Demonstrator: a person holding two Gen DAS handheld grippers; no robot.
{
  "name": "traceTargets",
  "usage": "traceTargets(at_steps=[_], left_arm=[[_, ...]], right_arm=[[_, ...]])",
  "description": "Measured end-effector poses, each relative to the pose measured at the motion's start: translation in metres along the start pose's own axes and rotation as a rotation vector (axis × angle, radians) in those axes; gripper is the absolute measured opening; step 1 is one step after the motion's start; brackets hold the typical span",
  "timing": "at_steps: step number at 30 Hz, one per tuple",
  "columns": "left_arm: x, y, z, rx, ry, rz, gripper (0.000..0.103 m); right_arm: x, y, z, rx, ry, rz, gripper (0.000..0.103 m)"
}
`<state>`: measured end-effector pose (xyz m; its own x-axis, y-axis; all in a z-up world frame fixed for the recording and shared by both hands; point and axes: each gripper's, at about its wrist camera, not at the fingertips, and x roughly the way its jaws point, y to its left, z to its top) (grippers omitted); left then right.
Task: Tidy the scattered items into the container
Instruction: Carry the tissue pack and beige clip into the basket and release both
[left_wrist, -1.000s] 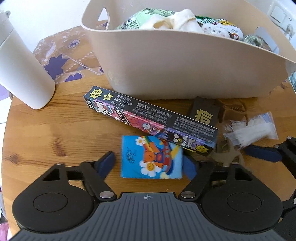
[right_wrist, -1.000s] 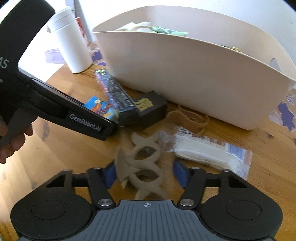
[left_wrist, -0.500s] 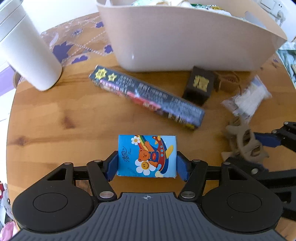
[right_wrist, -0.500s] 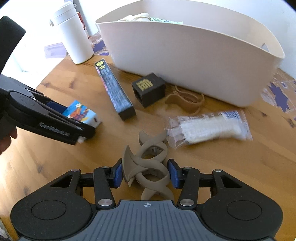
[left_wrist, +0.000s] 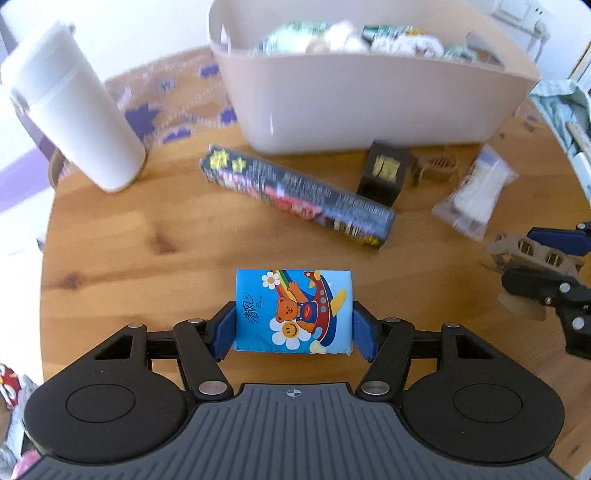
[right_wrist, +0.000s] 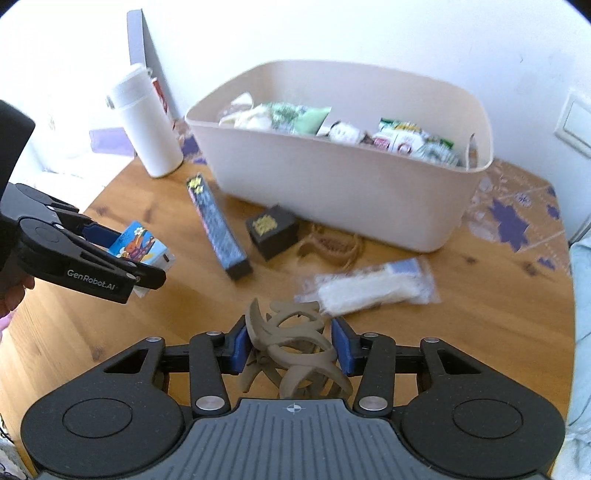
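A blue tissue pack (left_wrist: 293, 311) is held between the jaws of the left gripper (left_wrist: 293, 328), a beige hair clip (right_wrist: 291, 343) between those of the right gripper (right_wrist: 291, 347). The carrying step seems in hand; next, both must be brought over the tub (right_wrist: 343, 195) ahead and released.

A bright blue tissue pack (left_wrist: 293, 311) printed with an orange bear, a rainbow and white daisies sits between royal-blue pads (left_wrist: 224, 332). A taupe hair claw (right_wrist: 291, 343) shows against a honey-toned wooden table (right_wrist: 480, 302). Beyond lie a dark box (left_wrist: 295, 195) with yellow stars, a black cube (right_wrist: 272, 230) with gold lettering, a beige bin (right_wrist: 332, 184), a white tumbler (right_wrist: 146, 122) and a purple-flowered cloth (right_wrist: 513, 218).
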<state>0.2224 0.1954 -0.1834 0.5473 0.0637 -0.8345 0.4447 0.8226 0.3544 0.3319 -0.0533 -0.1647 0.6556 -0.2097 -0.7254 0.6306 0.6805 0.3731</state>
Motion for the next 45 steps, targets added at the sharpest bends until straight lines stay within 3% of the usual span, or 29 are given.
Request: traceTargets(at_steps=[12,18,23,24,26,36,45], left_arm=[[-0.04,0.003,0.028,-0.021,-0.112,-0.012,0.064],[-0.062,0.008,0.052,-0.076,-0.161,-0.067,0.064],[-0.078,0.002,0.075,-0.026,-0.234,-0.042,0.064],[-0.081,0.001,0.081,-0.02,-0.246,-0.043,0.064],[-0.085,0.001,0.092,-0.013,-0.269,-0.046,0.064],[-0.082,-0.008,0.154,0.05,-0.345,-0.013,0.064],[-0.04,-0.022,0.188,0.061,-0.293,-0.031,0.064]], right_arm=[[-0.041,-0.023,0.03,0.0,-0.089,-0.049,0.043],[-0.065,-0.041,0.065,-0.019,-0.152,-0.084,0.043],[-0.082,-0.051,0.1,-0.049,-0.212,-0.118,0.043],[-0.083,-0.052,0.106,0.018,-0.271,-0.21,0.043],[-0.085,-0.055,0.119,0.006,-0.286,-0.226,0.043],[-0.048,-0.07,0.164,0.028,-0.293,-0.267,0.043],[0.001,-0.082,0.177,0.059,-0.243,-0.288,0.043]])
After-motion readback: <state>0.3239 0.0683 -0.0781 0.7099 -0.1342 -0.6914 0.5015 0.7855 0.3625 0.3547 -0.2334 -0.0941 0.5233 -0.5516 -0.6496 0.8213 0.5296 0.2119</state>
